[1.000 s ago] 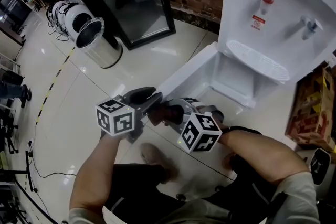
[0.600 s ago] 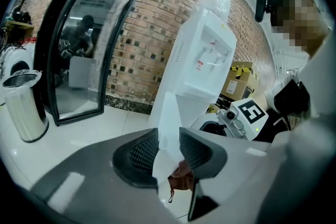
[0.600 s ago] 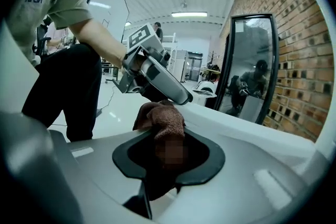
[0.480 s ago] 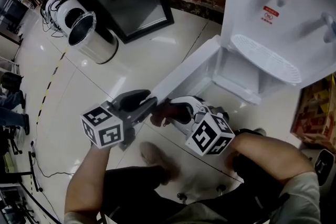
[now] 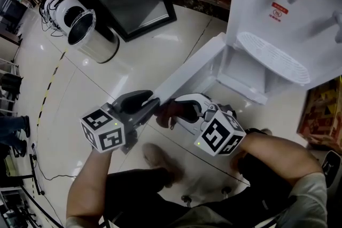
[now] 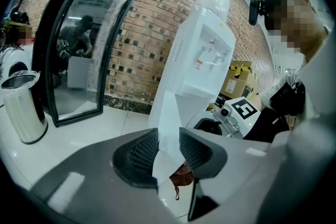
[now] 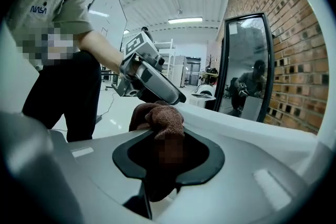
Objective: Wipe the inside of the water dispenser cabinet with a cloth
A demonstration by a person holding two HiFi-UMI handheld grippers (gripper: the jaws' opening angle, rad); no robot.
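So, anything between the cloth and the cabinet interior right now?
Nothing visible. The door is swung open, its edge pinched by the left gripper; the cloth in the right gripper sits at that edge, with the cabinet opening clear beyond.

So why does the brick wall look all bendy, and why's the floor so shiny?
Left gripper view: the wide-angle lens bends the brick wall. Head view: lights glare off the glossy floor. Right gripper view: the cloth blurs close to the lens.
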